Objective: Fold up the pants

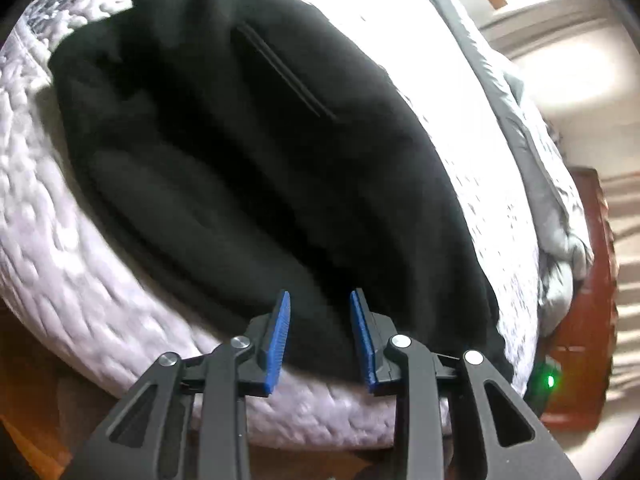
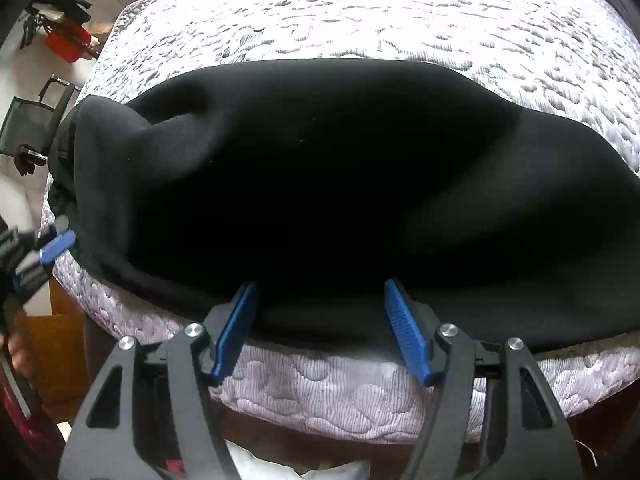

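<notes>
Mattress [image 2: 320,384] edge: pants [image 2: 320,200] beyond parted fingers [image 2: 236,328].

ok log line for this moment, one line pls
task: fold pants | pants: folded, on mattress | left gripper: open, empty | right gripper: open, empty, at near edge

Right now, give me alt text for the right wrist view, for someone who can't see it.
Black pants lie folded in a thick bundle on a white quilted mattress, reaching its near edge. The right tool hangs over that edge, blue fingers spread and empty. The left tool shows blurred at the far left.
</notes>
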### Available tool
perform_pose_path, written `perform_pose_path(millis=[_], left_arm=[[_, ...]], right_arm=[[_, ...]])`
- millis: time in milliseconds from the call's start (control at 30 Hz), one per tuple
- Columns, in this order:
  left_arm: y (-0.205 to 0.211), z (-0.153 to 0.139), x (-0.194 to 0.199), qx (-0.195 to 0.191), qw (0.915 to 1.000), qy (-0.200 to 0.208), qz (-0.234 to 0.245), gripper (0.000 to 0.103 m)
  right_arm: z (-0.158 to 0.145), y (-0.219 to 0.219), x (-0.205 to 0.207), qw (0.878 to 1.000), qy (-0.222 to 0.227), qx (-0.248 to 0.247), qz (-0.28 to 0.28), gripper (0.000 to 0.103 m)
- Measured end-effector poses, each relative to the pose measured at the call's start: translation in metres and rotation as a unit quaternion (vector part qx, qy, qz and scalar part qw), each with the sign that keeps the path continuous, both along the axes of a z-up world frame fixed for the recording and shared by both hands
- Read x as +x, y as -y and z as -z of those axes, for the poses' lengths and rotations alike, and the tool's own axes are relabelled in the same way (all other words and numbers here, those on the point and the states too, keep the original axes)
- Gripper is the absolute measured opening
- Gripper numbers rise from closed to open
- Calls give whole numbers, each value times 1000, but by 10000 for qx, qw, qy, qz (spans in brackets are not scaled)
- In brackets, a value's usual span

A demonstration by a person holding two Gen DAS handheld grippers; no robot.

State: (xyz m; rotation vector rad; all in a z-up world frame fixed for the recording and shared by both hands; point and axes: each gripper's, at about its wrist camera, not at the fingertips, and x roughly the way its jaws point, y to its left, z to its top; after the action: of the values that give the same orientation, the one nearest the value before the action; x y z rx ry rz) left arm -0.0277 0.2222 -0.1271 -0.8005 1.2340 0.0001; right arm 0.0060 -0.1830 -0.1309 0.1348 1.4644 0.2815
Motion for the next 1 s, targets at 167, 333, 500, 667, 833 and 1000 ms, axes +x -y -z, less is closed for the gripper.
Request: perform_pose_path(millis=[167, 333, 500, 667, 833, 1000], left_arm=[[-12, 11, 21, -279, 9995, -108, -106, 31], [-25, 14, 34, -337, 9993, -33, -140, 32], [-52, 29, 39, -918, 9945, -87, -500, 29], [-54, 23, 27, -649, 9956, 88, -672, 3], [-54, -34, -15, -206, 9931, 908, -717, 2], [-61, -20, -62, 76, 9948, 542, -863, 0]], right_arm=[[5, -6, -4, 10000, -3, -7, 8, 66], [13, -18, 1, 10000, 0, -29, 13, 67], [14, -20, 4, 10000, 10, -67, 0, 69], [15, -24, 6, 9999, 18, -103, -16, 71], [16, -24, 8, 10000, -19, -58, -41, 71], [16, -25, 8, 9999, -28, -49, -91, 71]])
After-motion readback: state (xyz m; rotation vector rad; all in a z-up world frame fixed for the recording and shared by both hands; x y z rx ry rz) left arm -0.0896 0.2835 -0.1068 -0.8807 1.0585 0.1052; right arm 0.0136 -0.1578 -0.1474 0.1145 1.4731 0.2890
